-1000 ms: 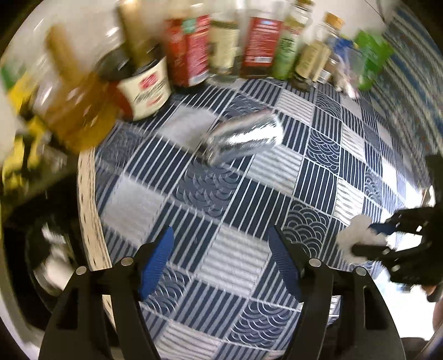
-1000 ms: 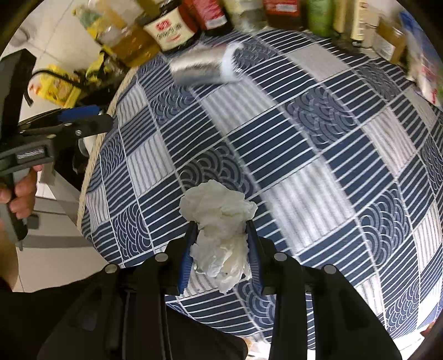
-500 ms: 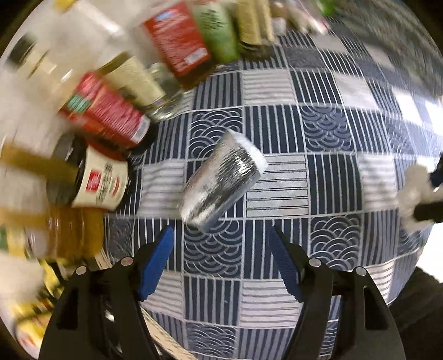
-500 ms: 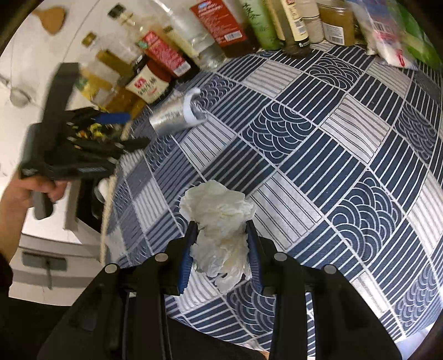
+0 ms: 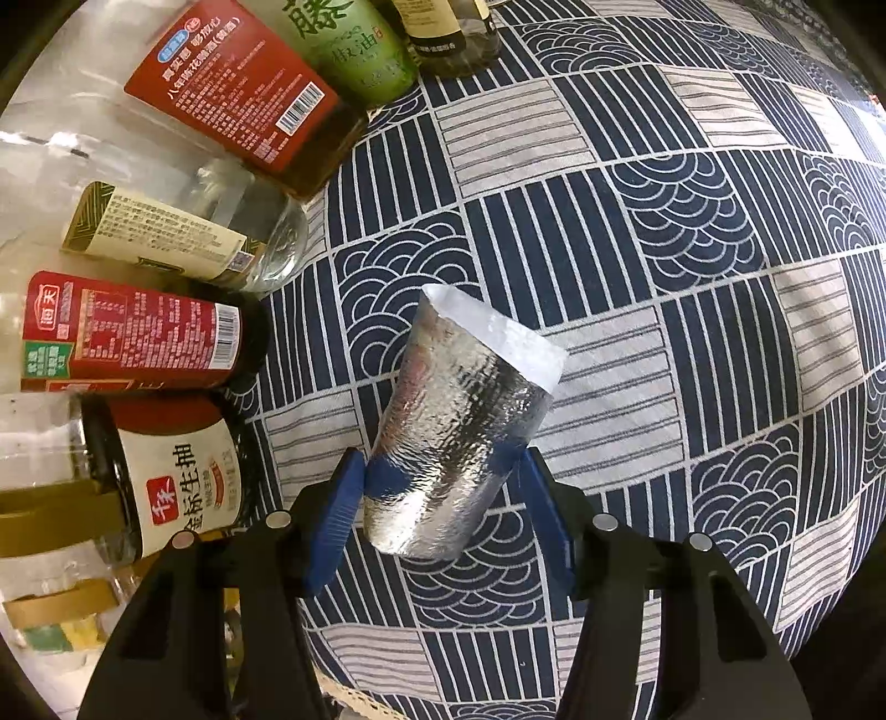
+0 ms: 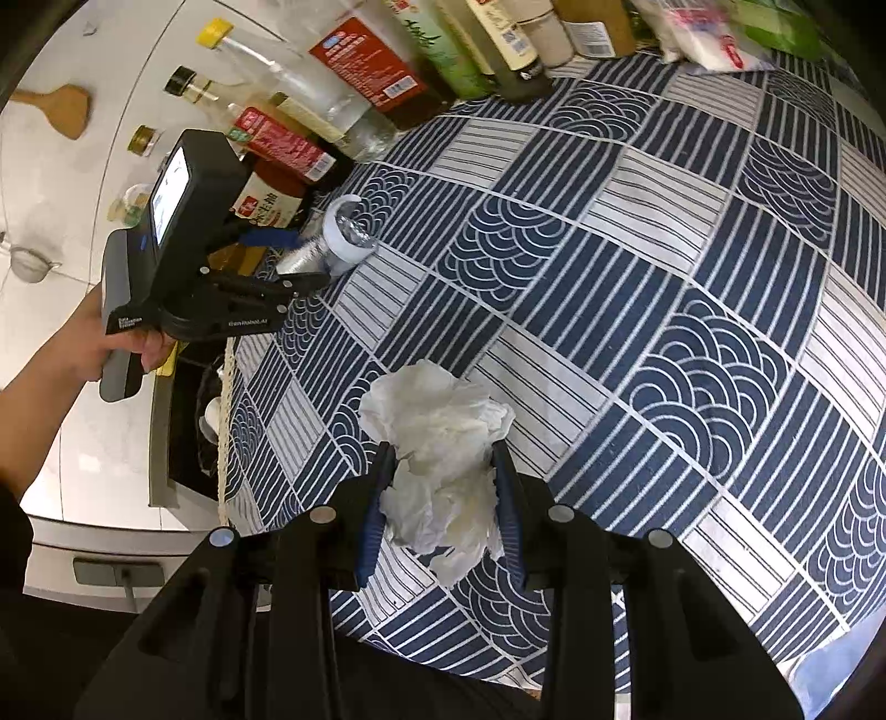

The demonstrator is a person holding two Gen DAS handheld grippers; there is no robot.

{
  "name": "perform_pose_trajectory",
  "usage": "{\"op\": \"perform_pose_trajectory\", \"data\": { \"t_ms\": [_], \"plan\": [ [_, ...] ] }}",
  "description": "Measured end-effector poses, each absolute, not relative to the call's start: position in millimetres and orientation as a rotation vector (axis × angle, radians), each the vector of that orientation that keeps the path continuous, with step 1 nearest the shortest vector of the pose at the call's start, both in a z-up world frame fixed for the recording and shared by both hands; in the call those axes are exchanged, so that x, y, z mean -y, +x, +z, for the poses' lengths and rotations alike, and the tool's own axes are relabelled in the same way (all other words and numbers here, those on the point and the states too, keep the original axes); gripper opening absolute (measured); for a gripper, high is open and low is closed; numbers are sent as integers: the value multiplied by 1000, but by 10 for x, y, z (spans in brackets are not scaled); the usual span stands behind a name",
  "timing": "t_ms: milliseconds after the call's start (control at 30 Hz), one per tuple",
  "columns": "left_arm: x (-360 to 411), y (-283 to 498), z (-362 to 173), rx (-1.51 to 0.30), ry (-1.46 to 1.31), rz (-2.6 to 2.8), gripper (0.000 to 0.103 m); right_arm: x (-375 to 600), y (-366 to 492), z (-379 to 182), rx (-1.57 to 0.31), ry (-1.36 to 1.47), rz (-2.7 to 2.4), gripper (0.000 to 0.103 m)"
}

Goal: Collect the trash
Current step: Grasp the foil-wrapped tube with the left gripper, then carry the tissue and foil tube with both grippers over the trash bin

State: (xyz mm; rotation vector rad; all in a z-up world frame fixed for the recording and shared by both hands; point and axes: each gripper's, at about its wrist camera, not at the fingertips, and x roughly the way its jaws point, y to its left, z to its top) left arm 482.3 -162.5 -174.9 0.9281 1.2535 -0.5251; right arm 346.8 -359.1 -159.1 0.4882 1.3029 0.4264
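Observation:
A silver foil cup [image 5: 459,410] lies on its side on the blue-and-white patterned tablecloth [image 5: 692,232], white rim pointing away. My left gripper [image 5: 443,487] straddles its lower end; the jaws are closing and the blue pads [image 5: 346,498] meet both sides of the cup. In the right wrist view the same cup [image 6: 343,243] sits between the left gripper [image 6: 310,257], held by a hand. My right gripper [image 6: 443,487] is shut on a crumpled white tissue [image 6: 437,421], held above the cloth.
Sauce and oil bottles [image 5: 232,83] and a soy sauce jar [image 5: 177,487] crowd the cloth just left of the cup. More bottles and packets [image 6: 498,39] line the far edge. A dark bin [image 6: 183,432] stands below the table's left edge.
The left gripper has come down and rolled over the foil cup, and its jaws have narrowed onto it. The right gripper has shifted a little, still holding the tissue.

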Motion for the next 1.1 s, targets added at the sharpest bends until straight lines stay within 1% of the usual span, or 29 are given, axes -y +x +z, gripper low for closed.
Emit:
{"op": "perform_pose_trajectory", "data": {
  "t_ms": [133,200,333,567,667,900,1100],
  "plan": [
    [1577,4904,-1743,-1290,891,-576,56,3559,3470,-1598,-1308,490,418,36],
    [1545,4957,-1778,-1328,879,-594,53,3528,3473,-1590,-1307,489,420,36],
    [1524,4968,-1811,-1304,905,-589,52,3488,3481,-1573,-1307,481,420,36],
    [1367,5073,-1711,-1331,819,-585,51,3439,3480,-1571,-1316,464,415,36],
    [1252,4983,-1645,-1328,793,-597,51,3354,3511,-1574,-1321,452,431,36],
    [782,4762,-1433,-1317,697,-562,51,2884,3599,-1543,-1345,374,521,36],
    [181,4477,-1323,-1328,589,-498,51,2339,3647,-1497,-1365,281,605,36]
  ]
}}
